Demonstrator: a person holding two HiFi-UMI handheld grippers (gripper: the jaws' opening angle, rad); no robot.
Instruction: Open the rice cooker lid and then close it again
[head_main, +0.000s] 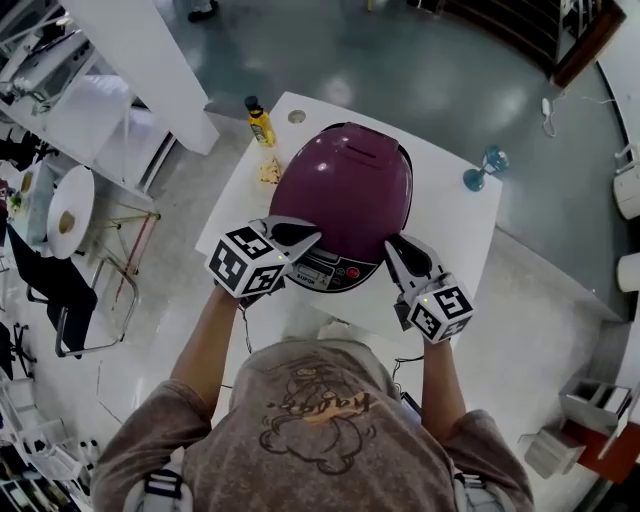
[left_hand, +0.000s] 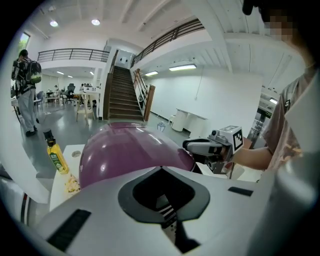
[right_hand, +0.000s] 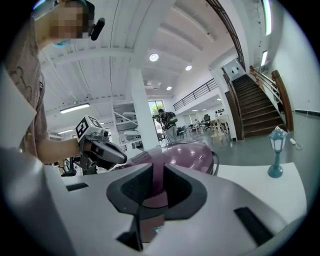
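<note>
Rice cooker (head_main: 345, 190): purple, domed, standing at the middle of the white surface (head_main: 455, 220). Its lid is down and flush with the body, so the inside cannot be seen. The control panel (head_main: 325, 270) faces the person.

Left gripper (head_main: 306, 238): at the cooker's front left, tilted downward, tips by the lower front edge of the dome just above the panel. Whether the tips touch the shell cannot be told. Its own view shows the jaws together with nothing between them. The forearm reaches in from the person's side, bare below a short sleeve.

Right gripper (head_main: 394, 246): at the cooker's front right, held nearly level, tips at the shell beside the panel. Its own view shows the jaws a narrow slit apart. The purple shell shows through the slit, but the pads clamp nothing.

Around the cooker: a yellow bottle (head_main: 260, 124) stands upright at the far left, with a small crumpled pale item (head_main: 270, 172) between them. A blue lamp-shaped ornament (head_main: 486, 167) stands at the far right.

View differences: only the head view shows the panel and both forearms. The left gripper view alone shows a staircase (left_hand: 122, 95) and a standing person with a backpack (left_hand: 24, 87) beyond the cooker. Each gripper view shows the opposite gripper across the dome.
</note>
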